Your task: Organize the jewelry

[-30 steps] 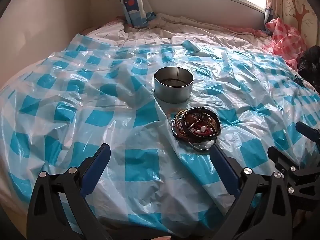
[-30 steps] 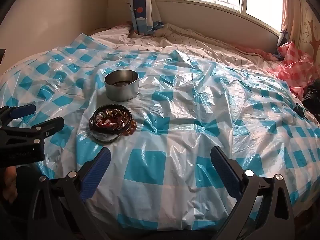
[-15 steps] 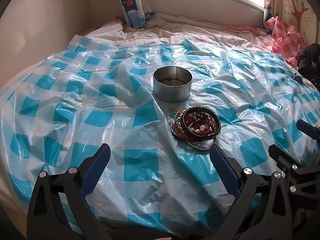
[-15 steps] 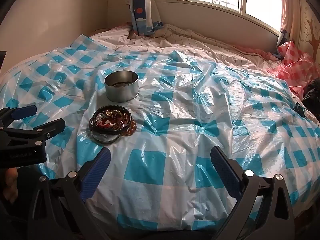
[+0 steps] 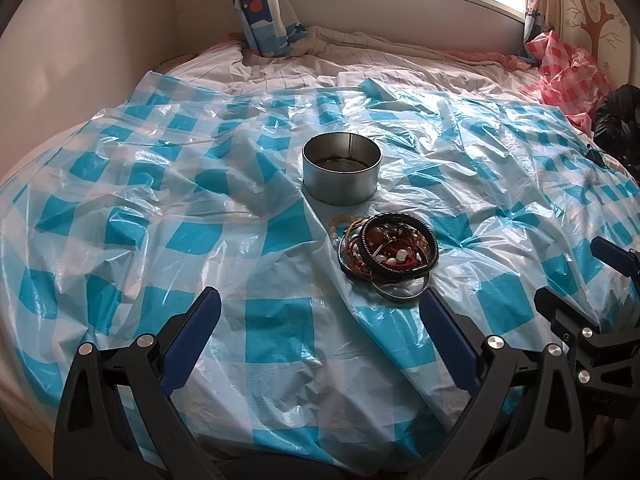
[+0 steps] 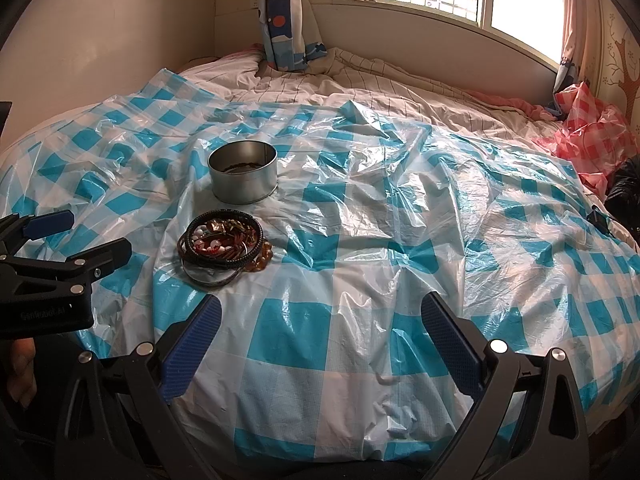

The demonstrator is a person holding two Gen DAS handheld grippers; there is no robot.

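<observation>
Both the left gripper [image 5: 320,332] and the right gripper [image 6: 320,332] were held wide apart, empty, near the bracelet pile [image 5: 389,251] before the tin [image 5: 341,168].

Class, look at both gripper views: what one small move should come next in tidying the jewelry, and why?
Probably ease the left gripper forward toward the bracelet pile. Both grippers are open and empty, the right gripper is centred farther from the pile, and the jewelry lies heaped on the checked plastic sheet beside the open metal tin.
</observation>
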